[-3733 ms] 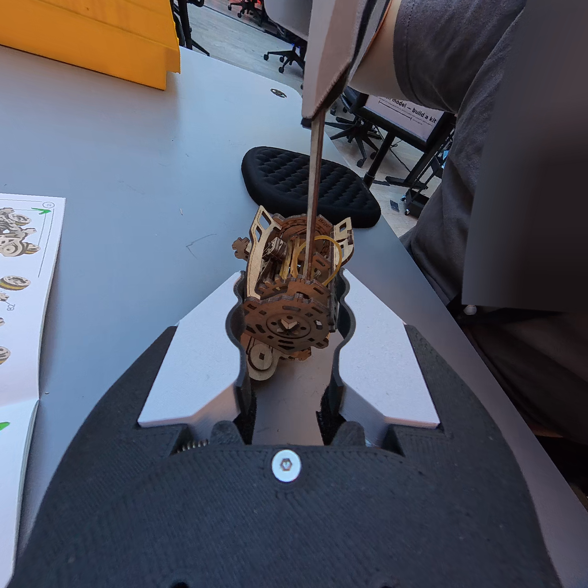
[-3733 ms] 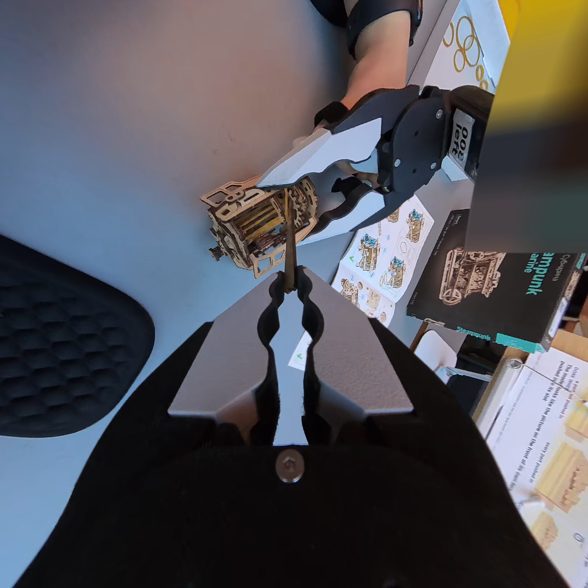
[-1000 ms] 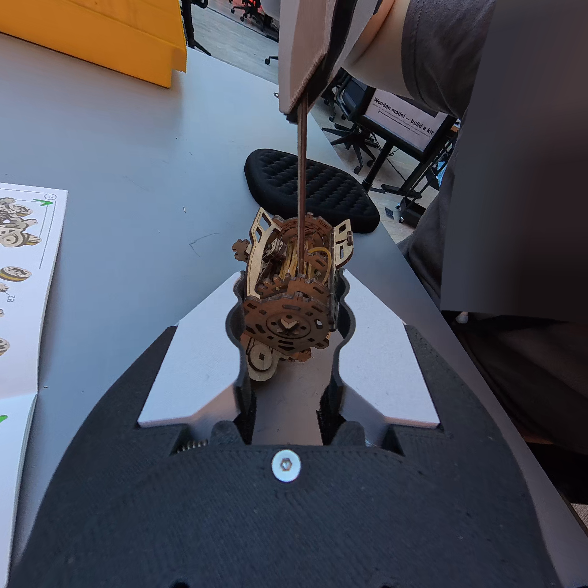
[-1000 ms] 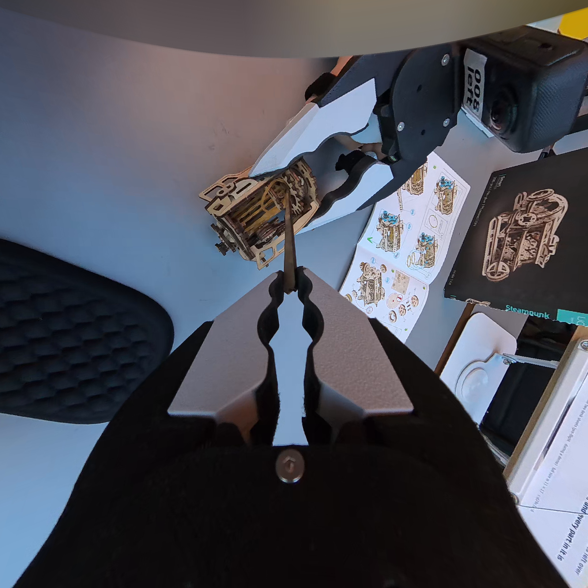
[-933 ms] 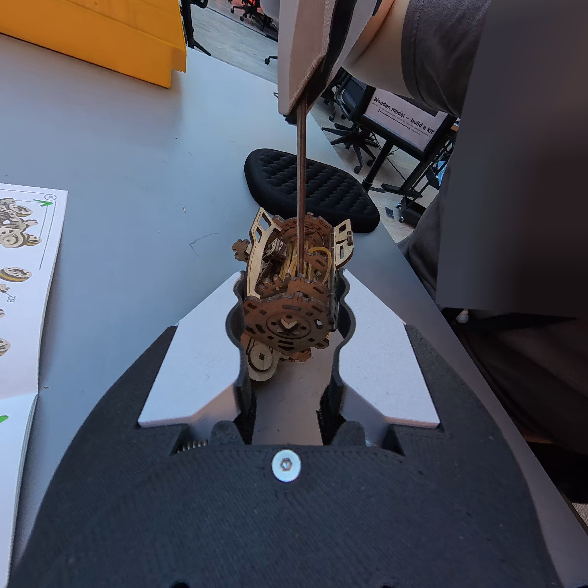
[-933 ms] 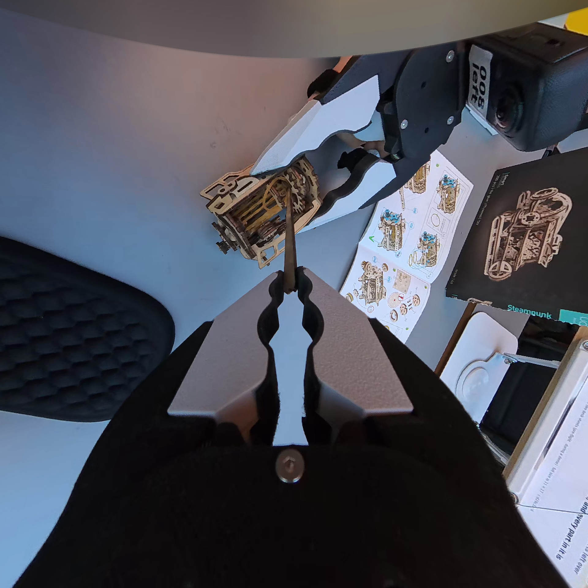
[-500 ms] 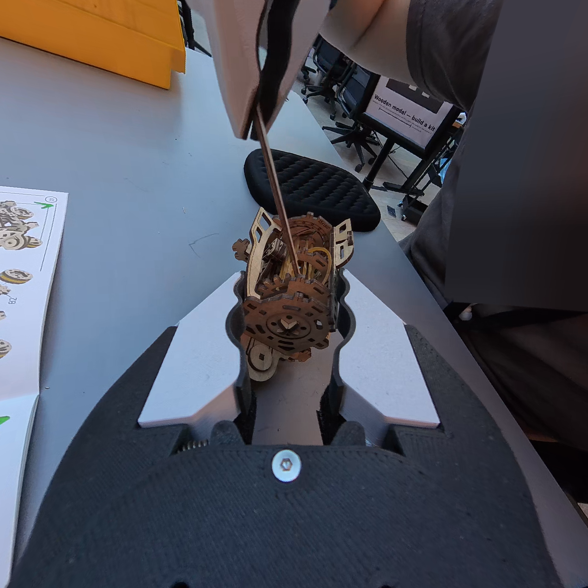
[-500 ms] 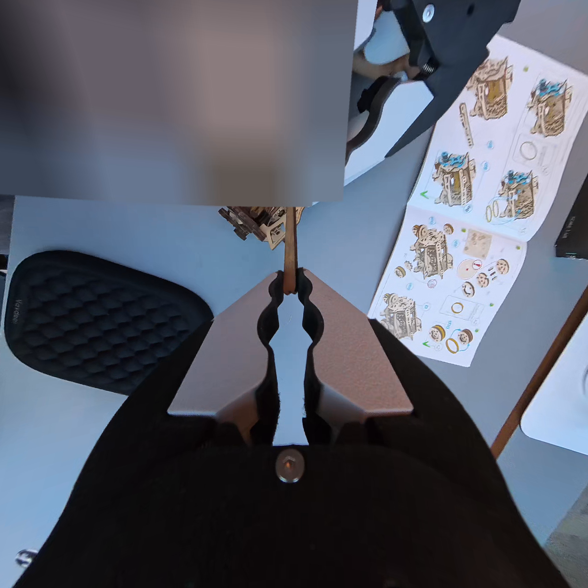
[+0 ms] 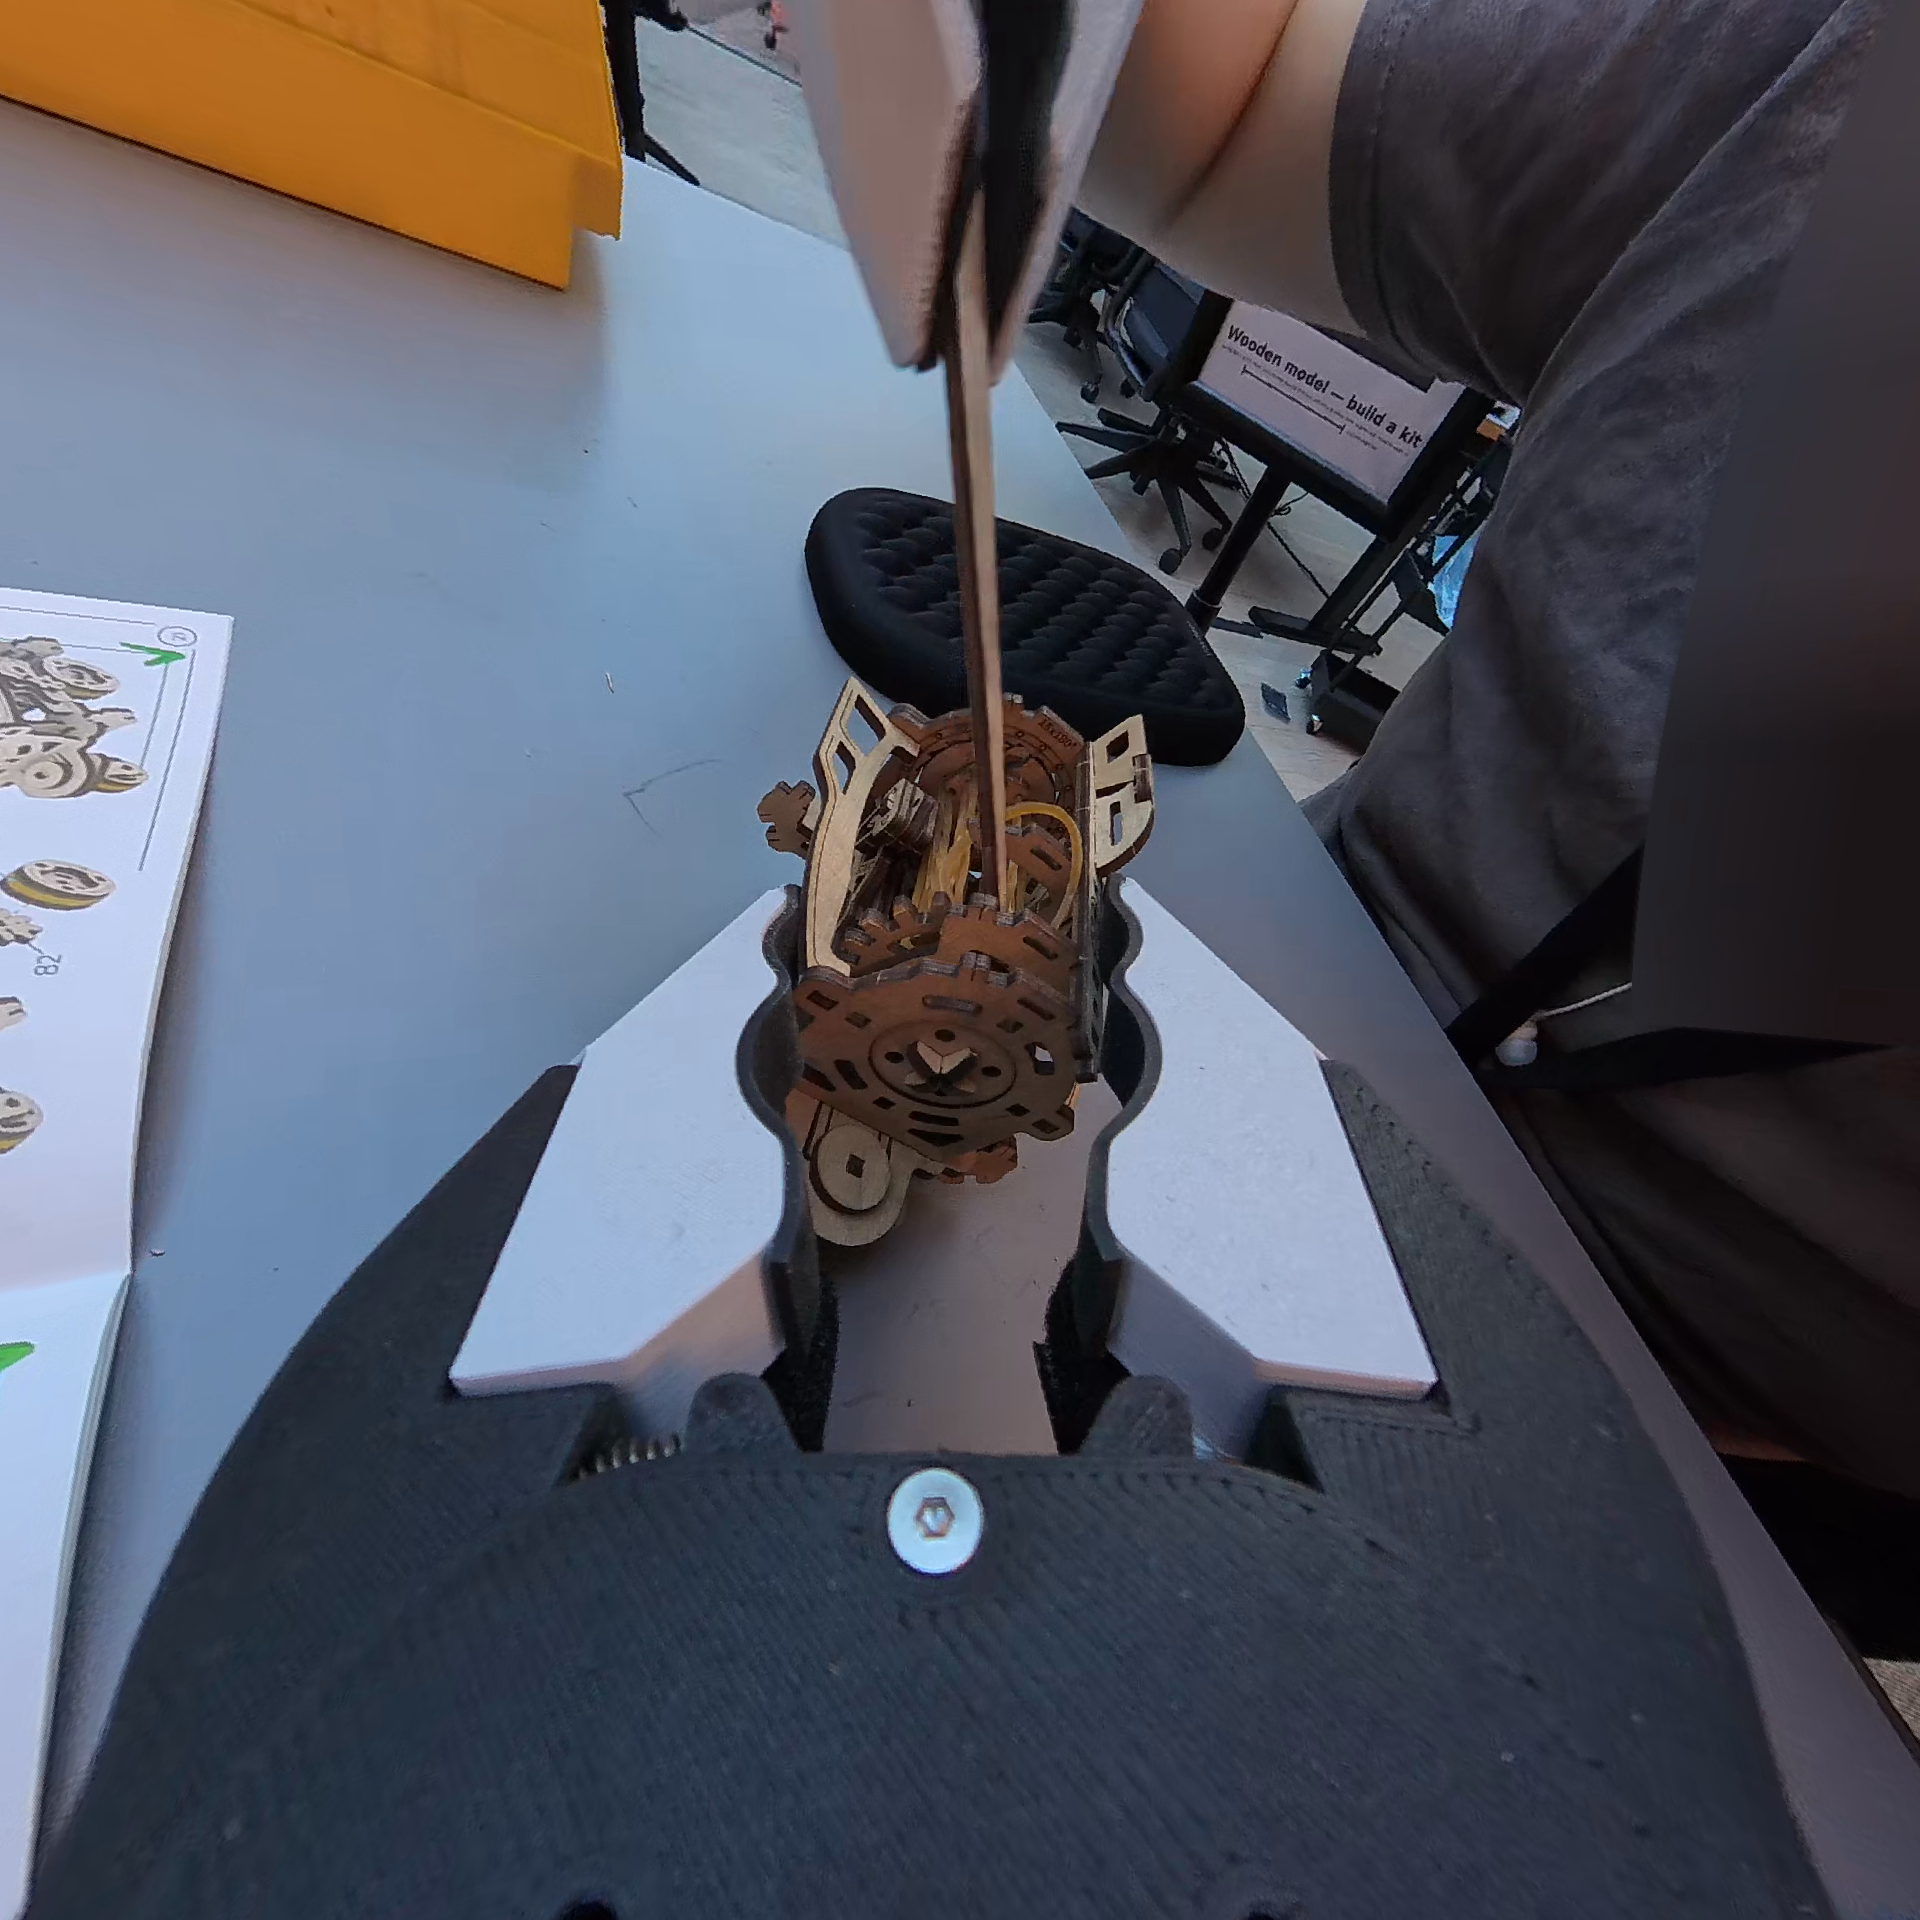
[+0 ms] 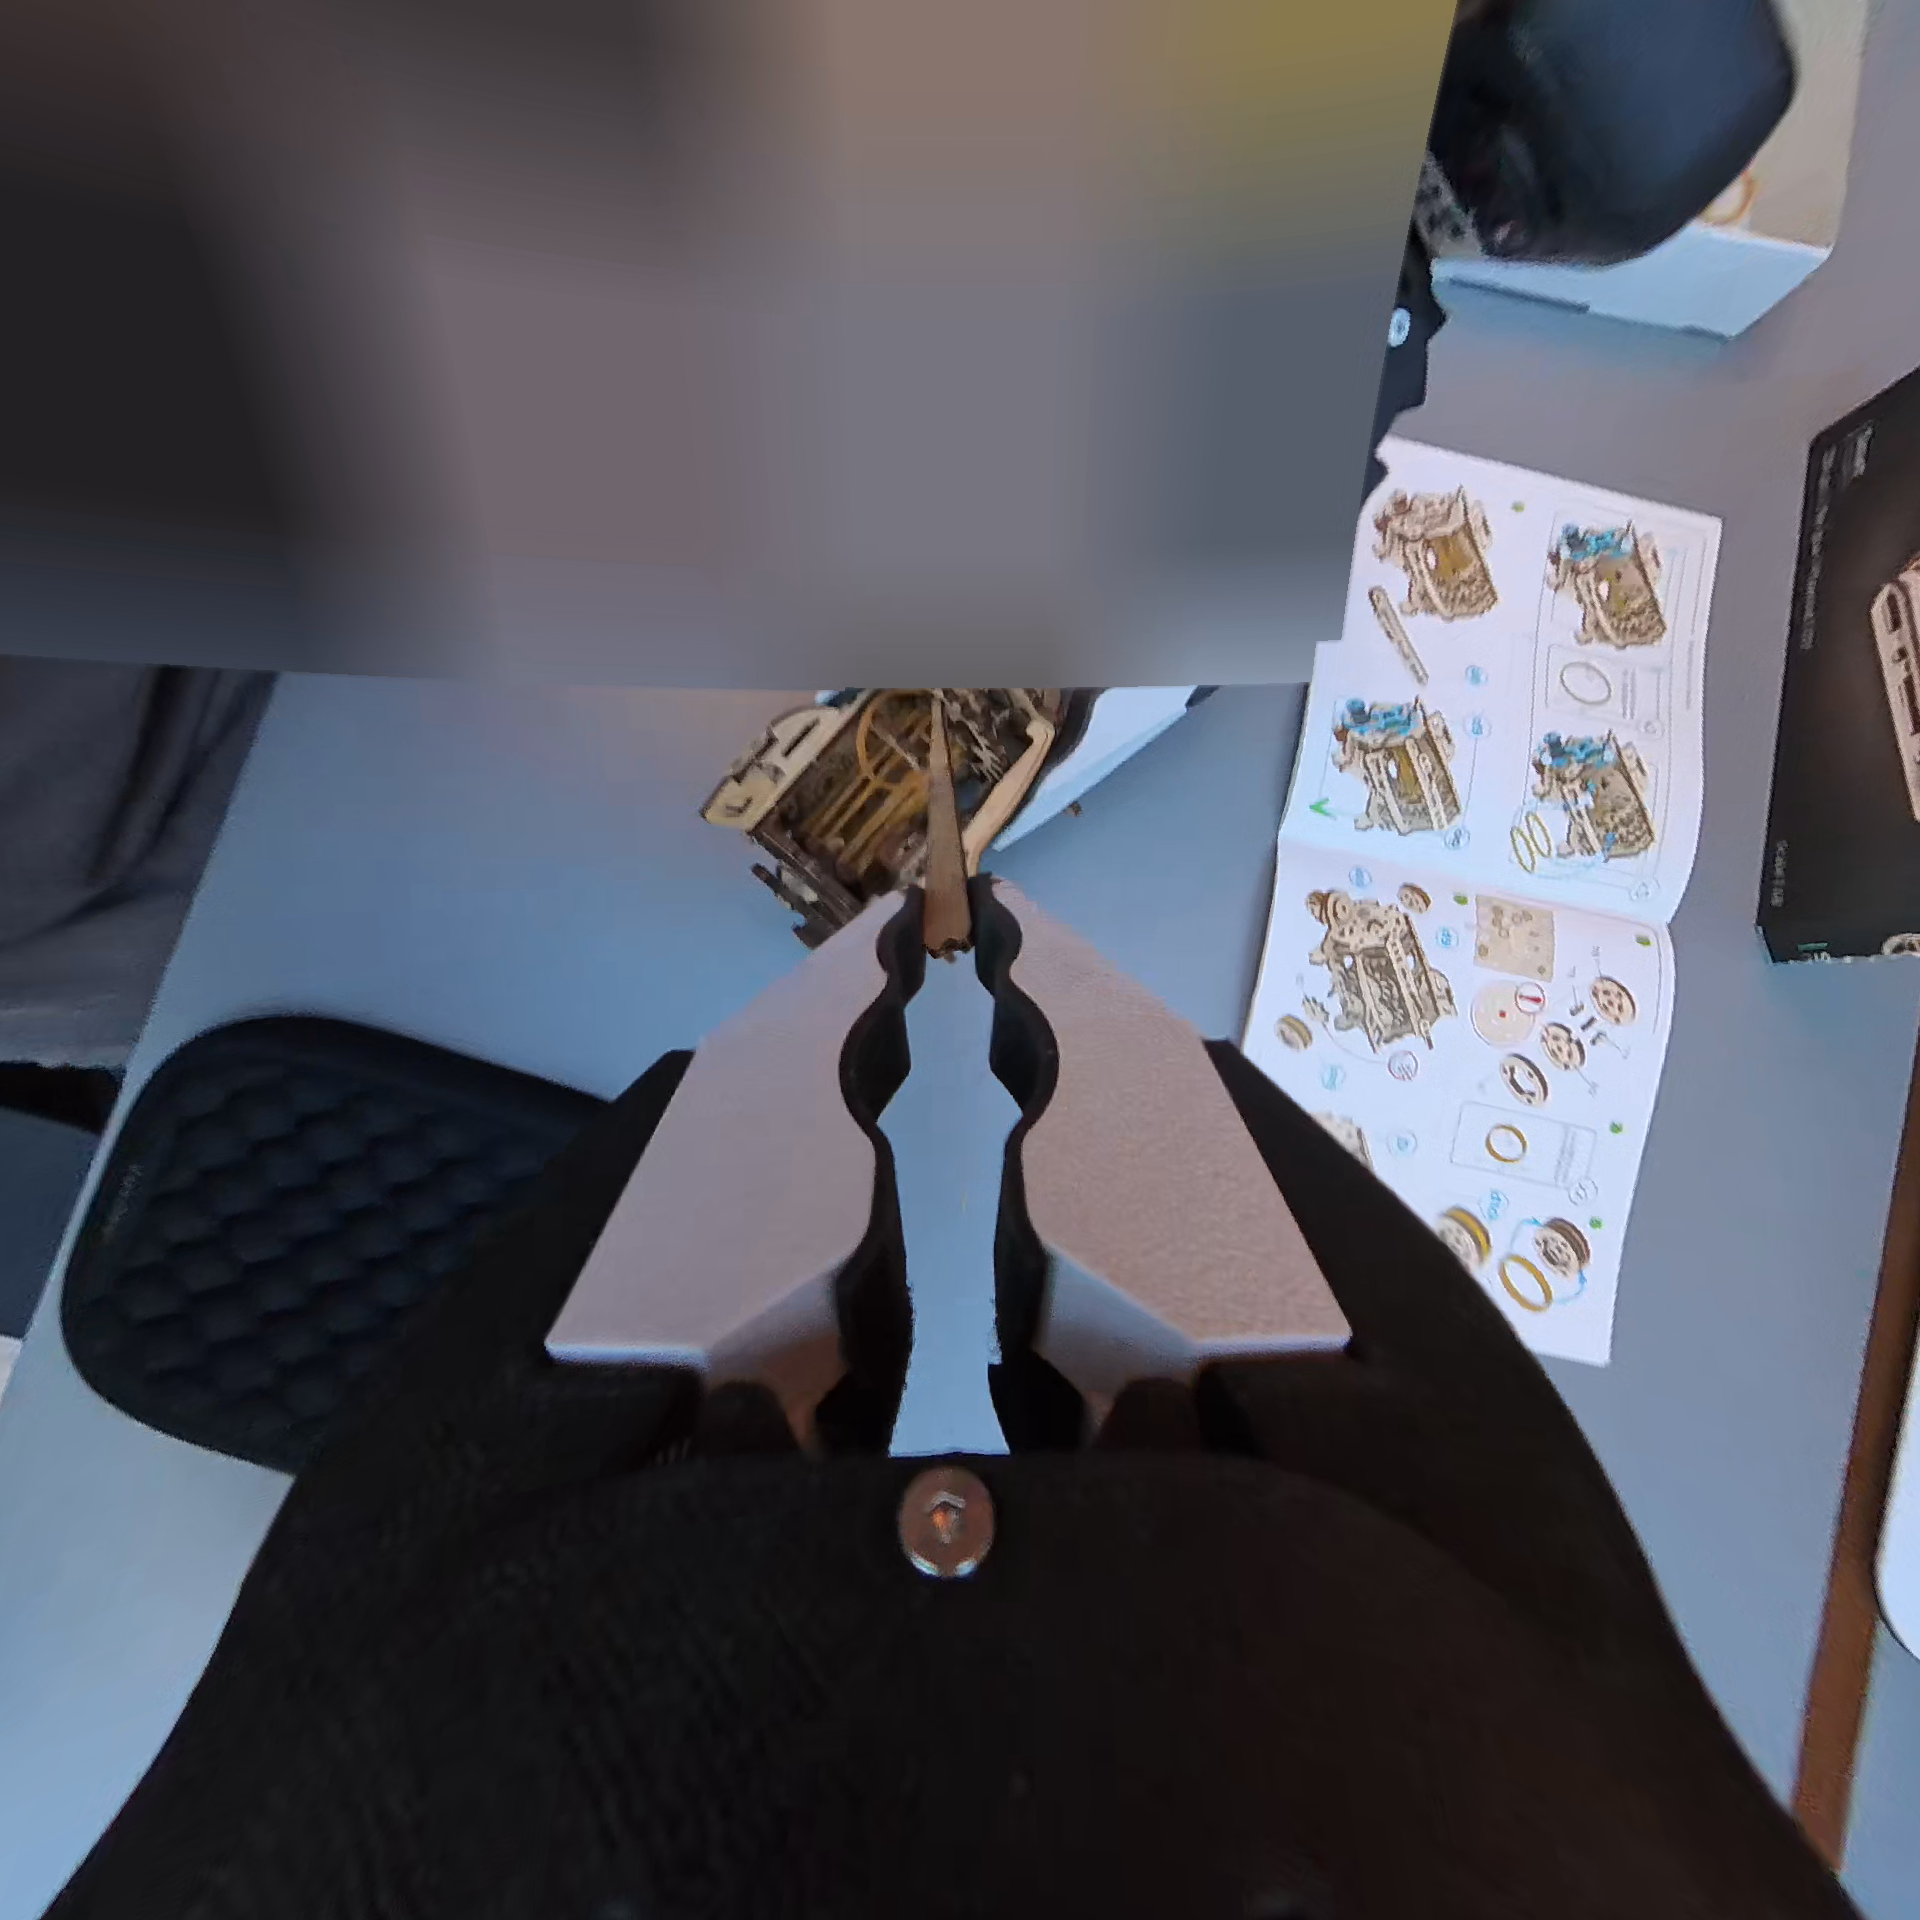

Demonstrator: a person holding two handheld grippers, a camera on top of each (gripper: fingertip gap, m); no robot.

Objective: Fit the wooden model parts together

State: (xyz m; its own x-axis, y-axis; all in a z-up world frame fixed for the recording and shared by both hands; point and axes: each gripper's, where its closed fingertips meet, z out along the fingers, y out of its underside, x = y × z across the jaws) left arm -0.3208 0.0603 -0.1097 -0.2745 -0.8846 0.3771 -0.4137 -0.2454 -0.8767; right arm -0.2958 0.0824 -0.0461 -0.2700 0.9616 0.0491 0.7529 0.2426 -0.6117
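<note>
— Jaws first, left wrist view: how did they stand?

— Left gripper (image 9: 951, 1023) had its jaws partly apart and clamped on the wooden model (image 9: 961, 977), pressing both of its sides. That model lay on the grey table (image 9: 416, 520), its big gear facing the camera. Behind the model sat a black honeycomb pad (image 9: 1023, 634); left of the model, the instruction booklet (image 9: 83, 883); far beyond it, a yellow bin (image 9: 312, 104).

— And the other tool?

— Right gripper (image 9: 961, 358) hung above the model, pinching a thin wooden stick (image 9: 982, 644) whose tip reached down among the yellow rubber bands (image 9: 1039, 852).

— Right wrist view?

— Its jaws were nearly together, closed on the stick's (image 10: 943, 831) butt end. Straight ahead the model (image 10: 873, 800) showed partly under a blurred patch, with the pad (image 10: 312, 1216) left of the model, the booklet (image 10: 1475, 883) right of it, and a black kit box (image 10: 1839, 675) farther right.

— Risks?

— I'd judge the stick could snap or slip sideways if levered hard, a band could spring off, and the thin plywood could crack if the left jaws squeezed harder.
</note>
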